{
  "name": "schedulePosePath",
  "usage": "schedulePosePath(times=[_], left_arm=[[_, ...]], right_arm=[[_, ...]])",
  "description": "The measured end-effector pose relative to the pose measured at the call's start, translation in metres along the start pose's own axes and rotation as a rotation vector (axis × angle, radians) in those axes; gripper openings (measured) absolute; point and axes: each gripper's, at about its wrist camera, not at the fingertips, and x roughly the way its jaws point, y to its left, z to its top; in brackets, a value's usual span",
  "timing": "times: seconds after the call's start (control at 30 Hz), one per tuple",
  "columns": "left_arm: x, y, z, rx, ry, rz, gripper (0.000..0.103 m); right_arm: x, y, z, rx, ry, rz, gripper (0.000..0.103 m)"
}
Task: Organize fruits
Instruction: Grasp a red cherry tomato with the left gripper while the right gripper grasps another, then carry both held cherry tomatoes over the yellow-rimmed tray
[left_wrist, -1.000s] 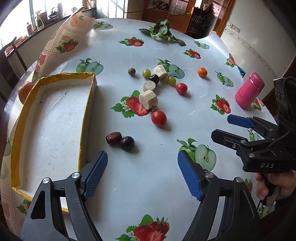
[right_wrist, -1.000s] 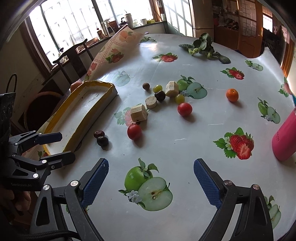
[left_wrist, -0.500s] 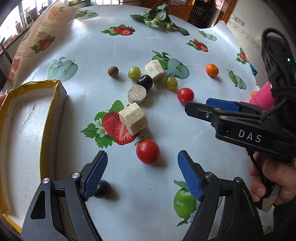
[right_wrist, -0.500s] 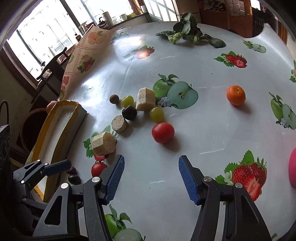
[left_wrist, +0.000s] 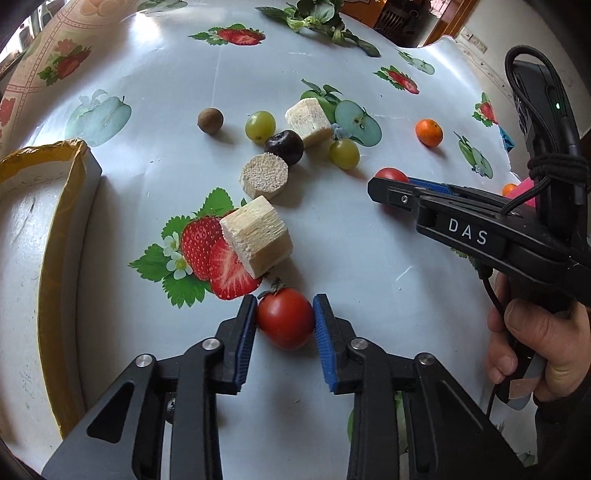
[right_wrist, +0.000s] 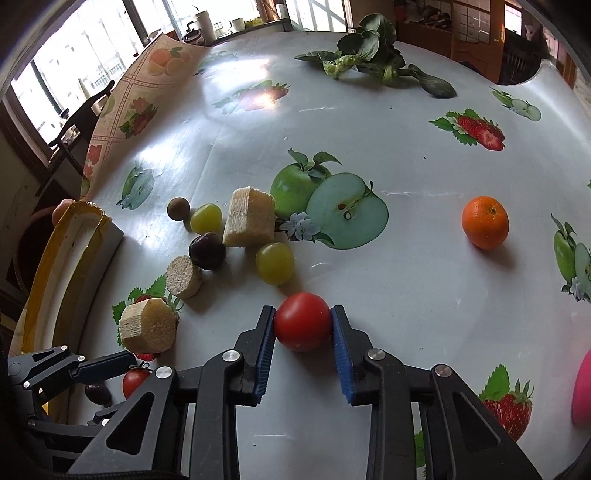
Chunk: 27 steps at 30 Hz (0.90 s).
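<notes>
My left gripper (left_wrist: 285, 318) is shut on a red cherry tomato with a stem (left_wrist: 285, 318), still resting on the table. My right gripper (right_wrist: 303, 326) is shut on a second red tomato (right_wrist: 302, 325), also on the table. The right gripper shows in the left wrist view (left_wrist: 391, 184), hiding most of its tomato. Two green grapes (right_wrist: 275, 263) (right_wrist: 206, 218), a dark plum (right_wrist: 207, 250), a brown round fruit (right_wrist: 178, 208), a small orange (right_wrist: 485, 222) and three pale sugarcane chunks (left_wrist: 256, 236) lie ahead.
A yellow-rimmed white tray (left_wrist: 51, 236) stands at the left. A pink bottle (right_wrist: 583, 391) is at the right edge. Leafy greens (right_wrist: 369, 61) lie at the far side. Another dark fruit (right_wrist: 96, 393) lies by the tray.
Both grippers moved forward and closed, the left on the stemmed tomato, the right on the other tomato. Both were open half a second ago.
</notes>
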Motion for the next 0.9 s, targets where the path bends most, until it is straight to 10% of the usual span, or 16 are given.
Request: schedulePosePath(times=[0.9], left_arm=[[-0.089,0.039,-0.052,-0.033,-0.098,-0.025,0.028]], right_arm=[[-0.085,0.077,-0.074,0.064,-0.045,0.151,0.030]])
